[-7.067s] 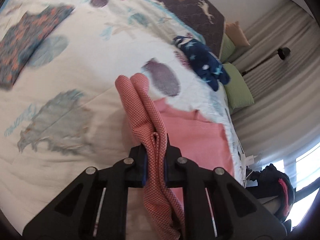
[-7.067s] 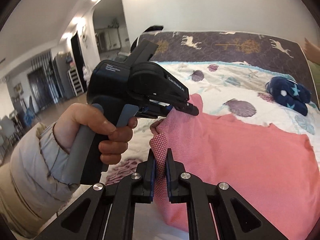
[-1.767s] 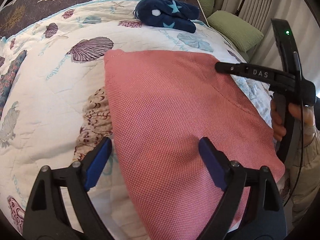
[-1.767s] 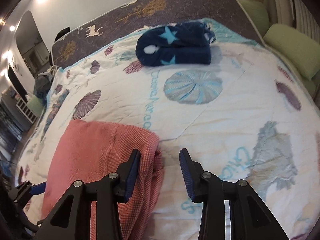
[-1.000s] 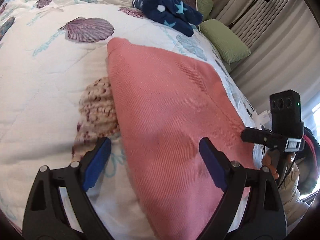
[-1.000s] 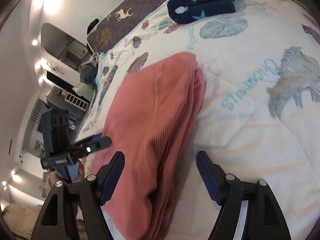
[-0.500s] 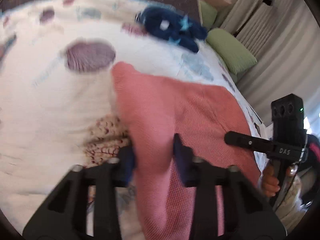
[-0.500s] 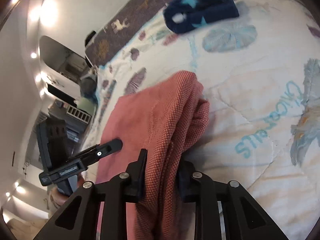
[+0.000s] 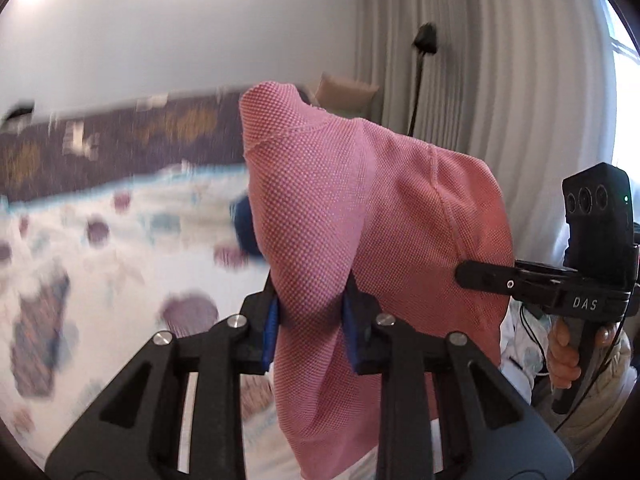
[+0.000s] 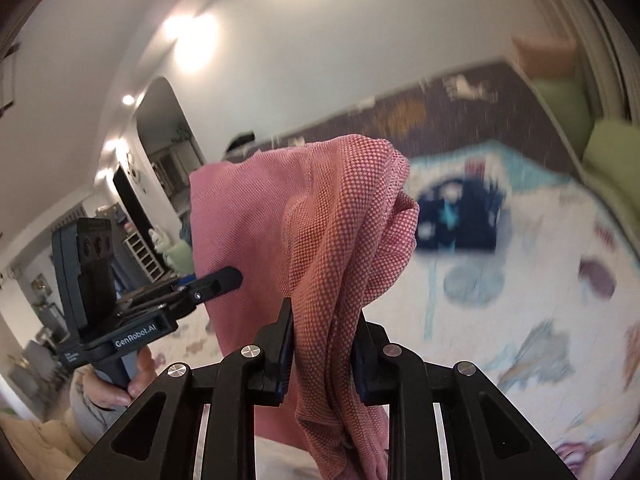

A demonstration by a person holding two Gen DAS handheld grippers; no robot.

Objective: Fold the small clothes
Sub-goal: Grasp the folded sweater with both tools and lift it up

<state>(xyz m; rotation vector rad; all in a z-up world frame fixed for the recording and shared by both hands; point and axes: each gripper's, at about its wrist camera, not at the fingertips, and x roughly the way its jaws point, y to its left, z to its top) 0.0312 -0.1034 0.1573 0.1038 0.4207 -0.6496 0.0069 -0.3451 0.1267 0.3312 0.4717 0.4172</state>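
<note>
A pink knit garment (image 9: 360,216) hangs between both grippers, lifted off the bed. My left gripper (image 9: 310,328) is shut on a bunched fold of it, and cloth hangs down past the jaws. My right gripper (image 10: 322,340) is shut on another folded edge of the same garment (image 10: 304,232). The right gripper also shows in the left wrist view (image 9: 472,274), at the garment's right side. The left gripper shows in the right wrist view (image 10: 228,280), at the garment's left side.
The white quilt with shell prints (image 9: 120,240) lies below, blurred by motion. A folded navy star-print garment (image 10: 460,220) lies on it near the dark headboard (image 10: 420,116). Green pillows (image 10: 608,148) lie at the right; grey curtains (image 9: 500,80) and a floor lamp (image 9: 424,40) stand behind.
Both grippers, open over the flat garment a second ago, have shut on its edges and lifted it off the bed; both views have swung up toward the wall.
</note>
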